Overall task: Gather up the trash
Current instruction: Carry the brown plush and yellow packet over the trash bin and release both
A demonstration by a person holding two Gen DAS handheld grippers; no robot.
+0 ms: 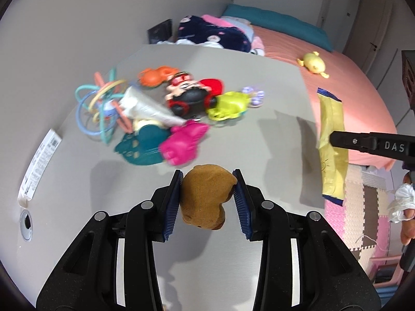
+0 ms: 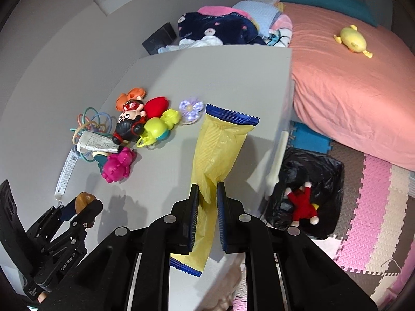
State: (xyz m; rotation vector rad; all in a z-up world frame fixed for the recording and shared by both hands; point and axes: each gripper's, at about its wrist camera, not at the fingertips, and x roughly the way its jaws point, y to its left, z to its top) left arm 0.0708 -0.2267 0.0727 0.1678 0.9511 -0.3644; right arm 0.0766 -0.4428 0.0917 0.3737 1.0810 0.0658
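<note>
A: Count what you have. One yellow wrapper [image 2: 218,150] with blue serrated ends, one brown plush toy [image 1: 206,197], and one black-lined bin [image 2: 311,181] on the floor, down to the right of your right gripper [image 2: 207,217], just off the edge of the grey table [image 2: 233,77]. One red doll [image 2: 302,204] lies inside that bin.

B: And the pile?

A: One heap of toys [image 1: 168,108], ahead and to the left of both grippers: a pink figure, a teal one, a lime-green one, an orange one, a red-and-black character, a bundle of coloured rings and a crumpled receipt. The left view blurs it, so I won't count further. One white label strip [image 1: 39,160] lies far left of your left gripper [image 1: 208,202].

B: How do the jaws stand?

A: Your right gripper is pinched together on the yellow wrapper, near its lower end; the rest of it stands up ahead of the fingers, above the table. Your left gripper is clamped partway on the brown plush toy, both blue pads pressing its sides, off the table.

B: Anything else?

A: One yellow duck plush [image 2: 354,40] on the pink bed [image 2: 350,90], far ahead and right.
</note>
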